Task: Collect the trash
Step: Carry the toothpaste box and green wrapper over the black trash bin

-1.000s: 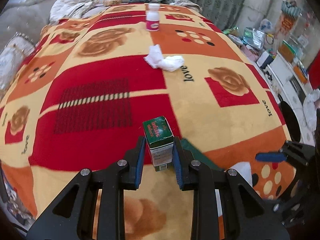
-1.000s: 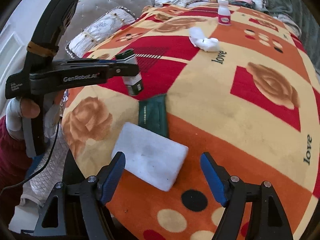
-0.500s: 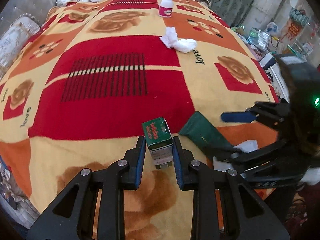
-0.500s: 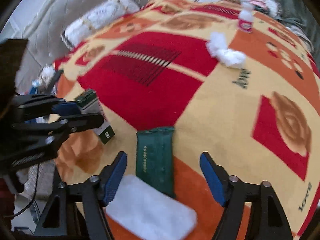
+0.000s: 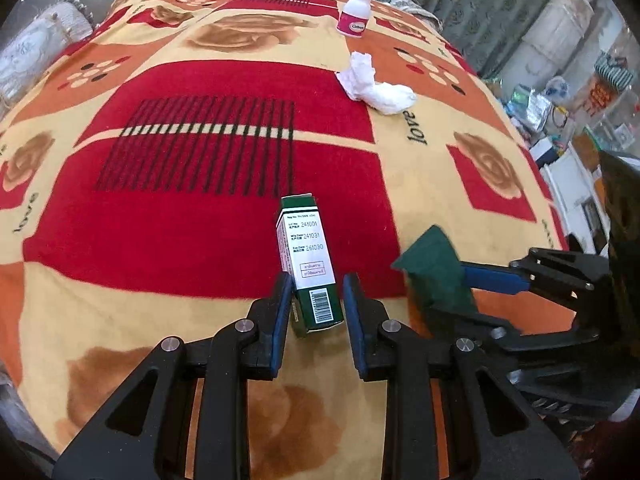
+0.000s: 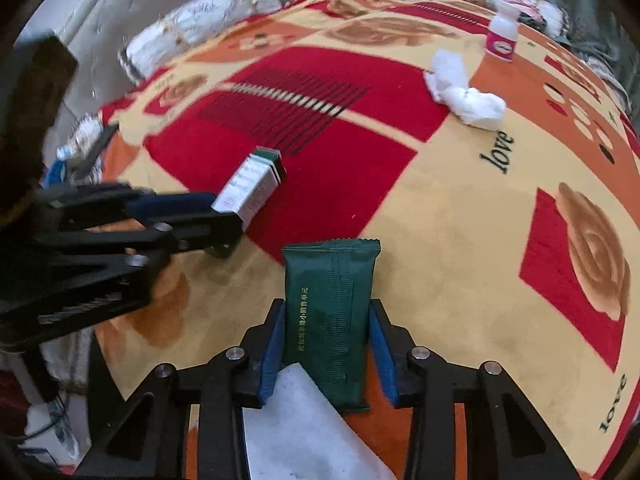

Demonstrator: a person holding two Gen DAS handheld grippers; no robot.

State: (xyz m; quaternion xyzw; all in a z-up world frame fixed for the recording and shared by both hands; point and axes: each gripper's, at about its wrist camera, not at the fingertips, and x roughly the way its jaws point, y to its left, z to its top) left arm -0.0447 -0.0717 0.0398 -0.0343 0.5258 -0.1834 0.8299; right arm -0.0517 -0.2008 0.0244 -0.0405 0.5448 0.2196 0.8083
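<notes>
Trash collection, part way, on a bed spread with a patterned blanket (image 5: 224,208) in red, orange and cream. Item one: small green-and-white carton (image 5: 310,264), clenched between the pads of the left gripper (image 5: 316,312) and raised off the blanket near the bed's near edge; also seen from the right wrist view, carton (image 6: 252,184) projecting from the left gripper (image 6: 224,216). Item two: dark green sachet (image 6: 330,320), flat foil pack with gold lettering, lying on the blanket at the near edge with its lower end against a white pad (image 6: 304,432); the right gripper (image 6: 328,344) straddles it, the jaws having just been closing, the blue pads now at both long edges and apparently pressing, so judged grasped though not yet clearly lifted. In the left wrist view the sachet (image 5: 434,276) appears tilted up in the right gripper (image 5: 460,292). Item three: crumpled white tissue (image 5: 372,84), loose on the blanket toward the far side, untouched. Item four: small white bottle with pink label (image 5: 354,16), upright beyond the tissue, near the far edge, untouched. White pad: loose, status as trash uncertain. No bin or bag is visible in either view, so nothing can be recorded as deposited. Estimate: two pieces in hand, two or three remaining on the bed, disposal of all still outstanding.
</notes>
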